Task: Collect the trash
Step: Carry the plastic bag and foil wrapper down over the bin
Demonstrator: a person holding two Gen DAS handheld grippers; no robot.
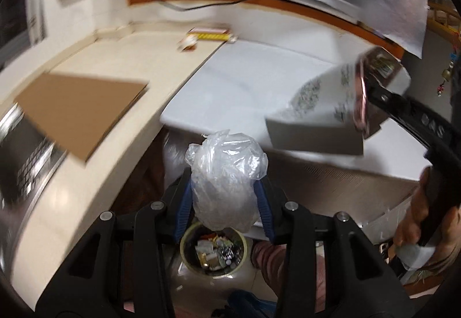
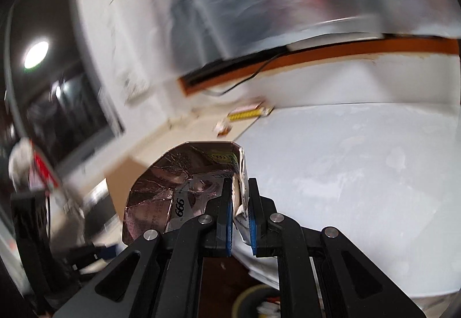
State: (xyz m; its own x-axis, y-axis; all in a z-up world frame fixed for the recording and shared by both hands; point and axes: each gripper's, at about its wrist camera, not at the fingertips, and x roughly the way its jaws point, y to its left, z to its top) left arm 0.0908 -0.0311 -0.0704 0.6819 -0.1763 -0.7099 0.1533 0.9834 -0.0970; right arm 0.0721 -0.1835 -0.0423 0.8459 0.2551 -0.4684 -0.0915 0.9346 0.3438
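One view only: trash bin contents.

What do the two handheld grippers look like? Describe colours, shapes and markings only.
Both the left gripper and right gripper have black angular linkage arms with round silver pivot pins. Their fingers carry ribbed blue pads. The right gripper's body bears pale embossed lettering, too blurred to read.
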